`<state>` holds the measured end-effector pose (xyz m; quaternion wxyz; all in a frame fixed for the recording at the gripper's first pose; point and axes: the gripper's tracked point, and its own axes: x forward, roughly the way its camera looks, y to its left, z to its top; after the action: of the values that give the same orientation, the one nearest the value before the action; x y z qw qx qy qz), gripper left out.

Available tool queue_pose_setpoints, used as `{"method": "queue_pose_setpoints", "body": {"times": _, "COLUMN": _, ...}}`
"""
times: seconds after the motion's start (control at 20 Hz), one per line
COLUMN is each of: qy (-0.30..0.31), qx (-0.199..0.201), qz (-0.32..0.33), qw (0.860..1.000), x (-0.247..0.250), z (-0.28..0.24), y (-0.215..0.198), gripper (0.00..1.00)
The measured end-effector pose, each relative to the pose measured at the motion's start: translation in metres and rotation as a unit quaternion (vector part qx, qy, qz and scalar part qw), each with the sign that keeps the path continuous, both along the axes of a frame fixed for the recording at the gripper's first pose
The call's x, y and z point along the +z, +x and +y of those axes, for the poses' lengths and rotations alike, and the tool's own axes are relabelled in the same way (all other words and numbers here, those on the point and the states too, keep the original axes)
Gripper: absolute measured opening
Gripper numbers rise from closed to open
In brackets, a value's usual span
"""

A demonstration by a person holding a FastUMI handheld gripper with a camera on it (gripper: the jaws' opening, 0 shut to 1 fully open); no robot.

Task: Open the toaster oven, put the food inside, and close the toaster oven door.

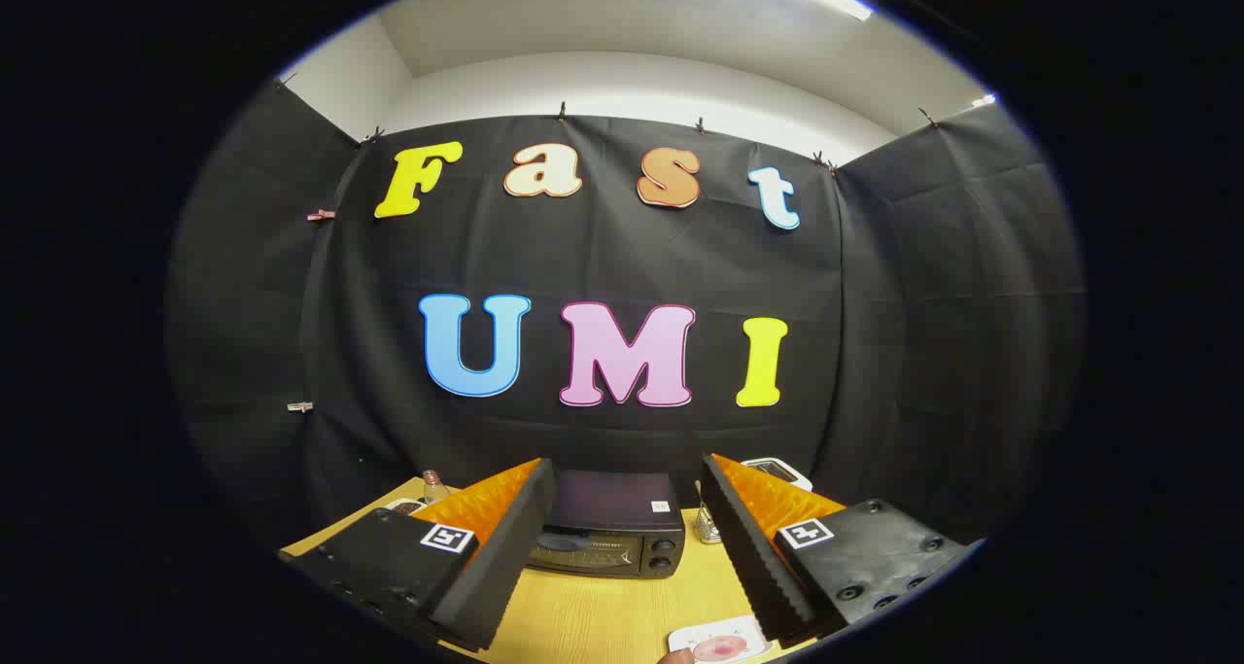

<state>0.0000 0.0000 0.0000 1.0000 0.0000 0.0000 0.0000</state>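
One toaster oven (612, 533) sits on the wooden table (603, 615), door closed, beyond the gripper (627, 538), whose two fingers are spread wide and hold nothing. One pink food item (719, 643) lies beside the right finger (753, 547); one small bottle (432, 487) stands past the left.

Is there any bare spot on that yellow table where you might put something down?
Yes: bare wood on the table lies between the open gripper fingers, in front of the shut toaster oven. It is crowded beside the oven: a small bottle left, a white device right. A white plate with food sits by the near edge.
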Motion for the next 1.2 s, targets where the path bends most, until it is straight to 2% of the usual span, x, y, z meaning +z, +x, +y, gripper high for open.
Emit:
{"method": "queue_pose_setpoints", "body": {"times": 0.85, "qy": 0.012, "qx": -0.008, "qz": 0.009, "qw": 1.0, "x": -0.006, "z": -0.002, "y": -0.001, "gripper": 0.97}}
{"method": "queue_pose_setpoints", "body": {"times": 1.0, "qy": 0.017, "qx": 0.004, "qz": 0.02, "qw": 1.0, "x": -0.018, "z": 0.013, "y": 0.01, "gripper": 0.97}}
{"method": "queue_pose_setpoints", "body": {"times": 1.2, "qy": 0.021, "qx": 0.019, "qz": 0.068, "qw": 0.997, "x": -0.062, "z": 0.041, "y": 0.041, "gripper": 0.97}}
